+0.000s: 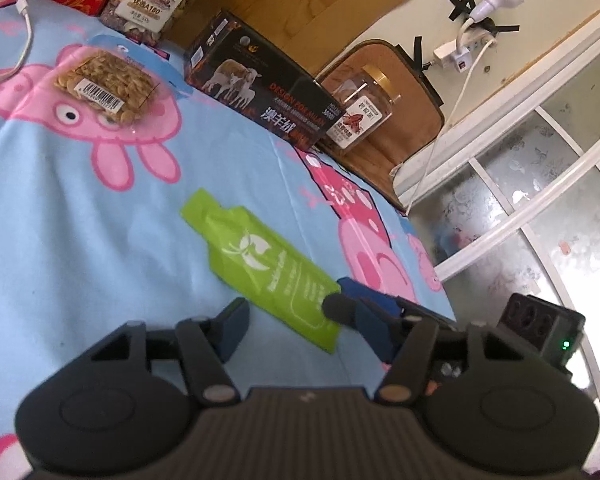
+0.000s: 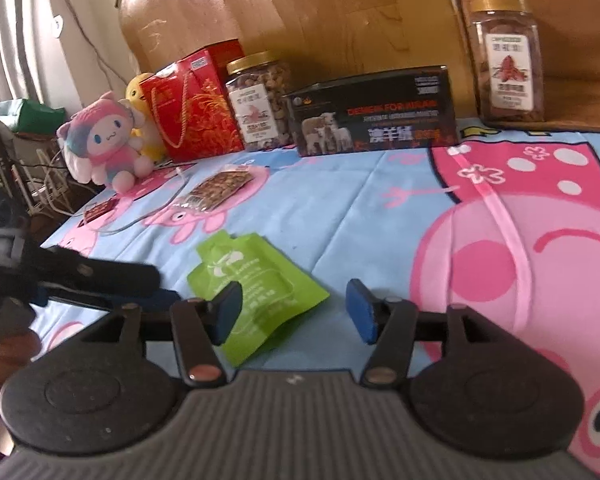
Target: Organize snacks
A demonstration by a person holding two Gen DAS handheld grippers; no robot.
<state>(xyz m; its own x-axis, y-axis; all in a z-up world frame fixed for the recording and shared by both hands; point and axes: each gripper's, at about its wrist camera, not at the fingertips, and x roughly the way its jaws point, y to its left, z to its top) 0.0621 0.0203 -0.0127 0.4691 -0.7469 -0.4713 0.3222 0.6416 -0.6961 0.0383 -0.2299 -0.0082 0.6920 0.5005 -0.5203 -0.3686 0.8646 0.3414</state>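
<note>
Hiding the green pouch's [image 2: 256, 284] near corner, right gripper [image 2: 296, 310] gapes; left gripper [image 1: 296, 320] likewise.

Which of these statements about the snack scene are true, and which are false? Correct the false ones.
1. The green pouch lies flat on the cartoon sheet. True.
2. The right hand-held gripper is clamped on the green pouch. False: it is open, with the pouch near one finger.
3. The black box stands between two jars with gold lids. True.
4. The left hand-held gripper holds the peanut packet. False: it is open, and the packet lies far ahead on the sheet.
</note>
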